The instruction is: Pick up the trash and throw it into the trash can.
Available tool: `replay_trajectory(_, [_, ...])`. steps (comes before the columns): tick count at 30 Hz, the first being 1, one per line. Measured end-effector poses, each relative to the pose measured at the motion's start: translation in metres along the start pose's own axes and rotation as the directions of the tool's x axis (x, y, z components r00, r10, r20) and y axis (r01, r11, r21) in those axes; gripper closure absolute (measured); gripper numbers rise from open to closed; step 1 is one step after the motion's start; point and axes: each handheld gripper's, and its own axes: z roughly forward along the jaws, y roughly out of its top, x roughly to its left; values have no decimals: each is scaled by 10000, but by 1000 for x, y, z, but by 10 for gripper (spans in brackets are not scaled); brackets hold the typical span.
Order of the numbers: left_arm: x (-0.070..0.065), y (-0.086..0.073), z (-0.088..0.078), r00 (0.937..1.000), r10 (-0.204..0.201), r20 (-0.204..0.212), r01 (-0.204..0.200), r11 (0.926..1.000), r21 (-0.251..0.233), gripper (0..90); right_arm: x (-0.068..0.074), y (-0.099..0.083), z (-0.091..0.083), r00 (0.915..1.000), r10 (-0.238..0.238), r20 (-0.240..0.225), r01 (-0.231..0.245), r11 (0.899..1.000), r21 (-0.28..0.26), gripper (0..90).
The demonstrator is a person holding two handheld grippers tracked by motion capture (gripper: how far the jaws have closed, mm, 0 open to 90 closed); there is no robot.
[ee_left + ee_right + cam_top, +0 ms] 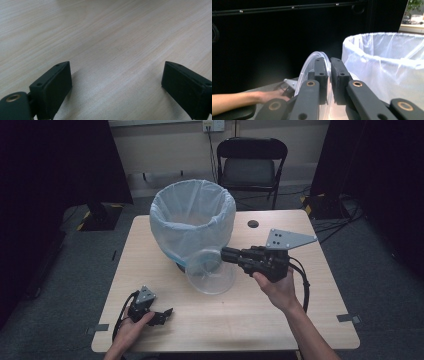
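A clear plastic cup point(210, 270) hangs on its side just in front of the bin point(192, 217), mouth toward the person. My right gripper point(225, 255) is shut on the cup's rim point(312, 62), one jaw inside and one outside. The bin is lined with a pale blue bag point(387, 65) and stands at the middle back of the wooden table point(280, 320). My left gripper point(167, 312) rests low at the table's front left, open, with bare wood point(115, 62) between its jaws.
A black folding chair point(250, 162) stands behind the table. Dark curtains hang on both sides. The table has a small round hole point(253, 224) near its back right. The person's left forearm point(242, 98) lies on the table beyond the cup.
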Motion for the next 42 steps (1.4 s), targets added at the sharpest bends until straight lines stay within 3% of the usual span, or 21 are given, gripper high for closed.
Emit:
replay_trajectory(12, [0,0,0,10000,2,-3,-2,10000,-8,89,-6,22,7,9996,-32,-285,5,9954,-959,840])
replay_trajectory(19, [0,0,0,10000,14,-6,-14,10000,-4,89,-21,40,11,9996,157,-238,-190,9893,-1443,841])
replay_trajectory(24, [0,0,0,10000,12,0,-12,10000,-10,89,-25,52,17,10000,2,62,7,9888,-1495,841])
replay_trajectory(34, [0,0,0,10000,8,8,-8,10000,-9,89,-57,71,35,9975,417,567,-305,9820,-1867,841])
replay_trajectory(37, [0,0,0,10000,13,-2,-13,10000,-7,89,-74,74,46,9925,768,953,-575,9798,-1913,842])
replay_trajectory(42, [0,0,0,10000,7,7,-7,10000,-9,89,-90,73,61,9871,1013,1236,-799,9827,-1672,841])
